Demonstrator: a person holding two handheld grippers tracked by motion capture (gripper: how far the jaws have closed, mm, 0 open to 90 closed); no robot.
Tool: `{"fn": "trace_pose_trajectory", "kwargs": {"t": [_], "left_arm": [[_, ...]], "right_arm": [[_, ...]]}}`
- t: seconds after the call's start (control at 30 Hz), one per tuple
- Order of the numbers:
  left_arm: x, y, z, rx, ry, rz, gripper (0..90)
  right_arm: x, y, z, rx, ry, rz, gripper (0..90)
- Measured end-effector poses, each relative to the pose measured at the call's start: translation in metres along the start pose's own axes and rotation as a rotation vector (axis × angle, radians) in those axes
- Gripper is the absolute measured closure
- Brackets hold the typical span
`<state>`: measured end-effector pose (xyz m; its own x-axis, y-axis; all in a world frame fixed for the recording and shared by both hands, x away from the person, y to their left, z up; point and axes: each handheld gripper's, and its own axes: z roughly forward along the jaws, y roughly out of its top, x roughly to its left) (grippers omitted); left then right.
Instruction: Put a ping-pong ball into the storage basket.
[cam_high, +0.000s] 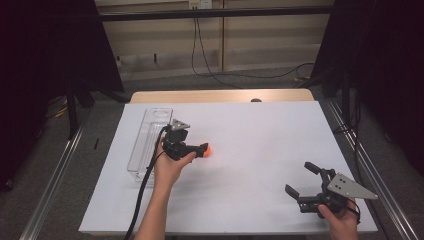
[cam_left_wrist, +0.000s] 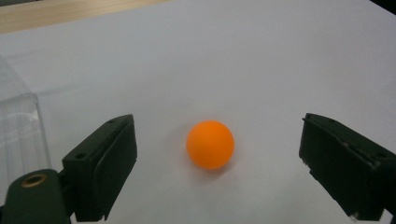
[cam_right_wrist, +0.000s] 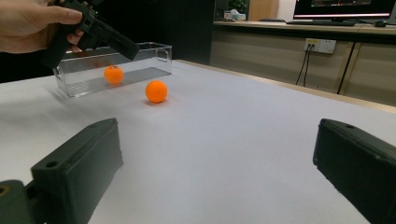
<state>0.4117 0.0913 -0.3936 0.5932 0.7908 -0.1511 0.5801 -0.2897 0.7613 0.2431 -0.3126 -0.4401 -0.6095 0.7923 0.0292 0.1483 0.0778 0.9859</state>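
An orange ball (cam_high: 207, 150) rests on the white table (cam_high: 250, 135). My left gripper (cam_high: 199, 148) points at it from the left, held low by a hand. Up close, the ball (cam_left_wrist: 210, 144) lies between the wide-apart jaws, and the pads (cam_left_wrist: 112, 161) stand clear of it on both sides. My right gripper (cam_high: 299, 178) is open and holds nothing near the table's front right corner. From there the ball (cam_right_wrist: 156, 91) lies far ahead, below the left gripper (cam_right_wrist: 100, 32).
A clear plastic box (cam_high: 149, 142) lies lengthwise on the table's left side, just behind the left hand. An orange spot (cam_right_wrist: 113, 74) shows at the box (cam_right_wrist: 116, 65); I cannot tell whether it is a second ball or a reflection.
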Motion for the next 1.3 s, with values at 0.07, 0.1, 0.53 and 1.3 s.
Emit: {"fn": "trace_pose_trajectory", "kwargs": {"t": [0.07, 0.1, 0.53, 1.3], "left_arm": [[0.0, 0.0, 0.002, 0.011, -0.002, 0.009, 11.4], [-0.001, -0.001, 0.003, 0.006, 0.0, 0.002, 11.4], [-0.001, -0.001, 0.008, 0.01, 0.012, 0.012, 11.0], [-0.003, -0.005, 0.024, 0.034, 0.014, 0.023, 12.8]], "right_arm": [[0.0, 0.0, 0.0, -0.001, 0.0, 0.0, 0.8], [0.0, 0.0, 0.0, -0.001, 0.0, 0.0, 0.8], [0.0, 0.0, -0.001, 0.0, 0.001, -0.002, 0.8], [0.0, 0.0, -0.002, -0.002, 0.004, -0.001, 0.8]]}}
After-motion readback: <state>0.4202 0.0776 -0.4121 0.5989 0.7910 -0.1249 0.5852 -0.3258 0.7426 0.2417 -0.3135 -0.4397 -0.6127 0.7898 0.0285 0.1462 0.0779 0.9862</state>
